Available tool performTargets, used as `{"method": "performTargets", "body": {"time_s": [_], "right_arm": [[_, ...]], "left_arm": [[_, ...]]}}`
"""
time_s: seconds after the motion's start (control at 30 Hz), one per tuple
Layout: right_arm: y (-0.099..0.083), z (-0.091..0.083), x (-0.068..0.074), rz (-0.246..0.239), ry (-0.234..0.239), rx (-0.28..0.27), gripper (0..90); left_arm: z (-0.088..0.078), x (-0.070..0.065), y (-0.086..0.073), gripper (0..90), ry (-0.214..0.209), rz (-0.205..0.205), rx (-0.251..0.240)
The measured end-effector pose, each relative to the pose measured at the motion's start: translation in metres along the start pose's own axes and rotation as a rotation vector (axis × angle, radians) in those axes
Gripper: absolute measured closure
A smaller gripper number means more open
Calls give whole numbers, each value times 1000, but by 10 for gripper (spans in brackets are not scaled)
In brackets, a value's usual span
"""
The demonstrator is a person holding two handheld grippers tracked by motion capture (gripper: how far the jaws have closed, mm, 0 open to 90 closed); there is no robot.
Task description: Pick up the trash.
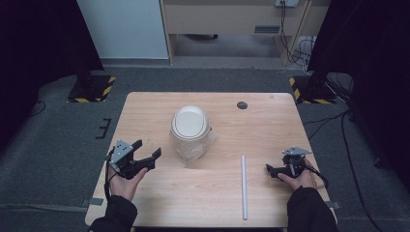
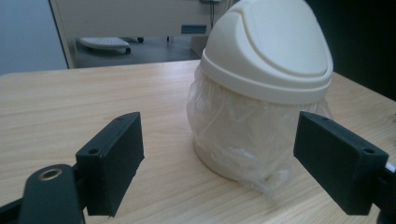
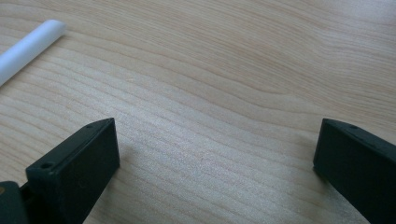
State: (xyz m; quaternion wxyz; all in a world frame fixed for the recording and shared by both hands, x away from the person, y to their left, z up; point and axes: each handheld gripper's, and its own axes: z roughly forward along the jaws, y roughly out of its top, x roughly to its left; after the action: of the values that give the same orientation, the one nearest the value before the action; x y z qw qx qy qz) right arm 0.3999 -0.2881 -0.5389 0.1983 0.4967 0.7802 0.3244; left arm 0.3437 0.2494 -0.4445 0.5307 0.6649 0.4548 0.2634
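A small cream bin (image 1: 190, 131) with a domed swing lid and a clear plastic liner stands at the middle of the wooden table (image 1: 256, 125). My left gripper (image 1: 147, 150) rests open at the table's left edge, its jaws pointing at the bin. In the left gripper view the bin (image 2: 264, 88) stands a short way beyond the spread jaws, apart from them. A thin white rod (image 1: 244, 187) lies lengthwise right of centre. My right gripper (image 1: 271, 169) sits low at the right, open, with bare wood between its jaws. The rod's end (image 3: 28, 49) lies off to the upper left.
A dark round hole cover (image 1: 241, 105) sits near the table's far edge. Grey carpet surrounds the table, with black stands on striped bases (image 1: 92, 87) at both far corners and cables (image 1: 348, 145) on the floor to the right.
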Motion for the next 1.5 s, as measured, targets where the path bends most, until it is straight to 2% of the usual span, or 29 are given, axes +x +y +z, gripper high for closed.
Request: {"method": "performTargets", "body": {"time_s": [0.4, 0.6, 0.87, 1.1, 1.3, 1.5], "right_arm": [[0, 0, 0, -2, 0, 0, 6], [0, 0, 0, -3, -2, -2, 6], [0, 0, 0, -14, 4, -3, 6], [0, 0, 0, -14, 5, -3, 6], [0, 0, 0, -14, 5, -3, 6], [0, 0, 0, -14, 5, -3, 6]], "left_arm": [[2, 1, 15, 149, -10, -9, -46], [8, -3, 22, 153, -24, 10, -47], [24, -7, 41, 151, -33, 15, -73], [35, -14, 57, 151, -33, 37, -78], [45, -17, 64, 149, -35, 37, -73], [61, -23, 66, 148, -26, 55, -52]]}}
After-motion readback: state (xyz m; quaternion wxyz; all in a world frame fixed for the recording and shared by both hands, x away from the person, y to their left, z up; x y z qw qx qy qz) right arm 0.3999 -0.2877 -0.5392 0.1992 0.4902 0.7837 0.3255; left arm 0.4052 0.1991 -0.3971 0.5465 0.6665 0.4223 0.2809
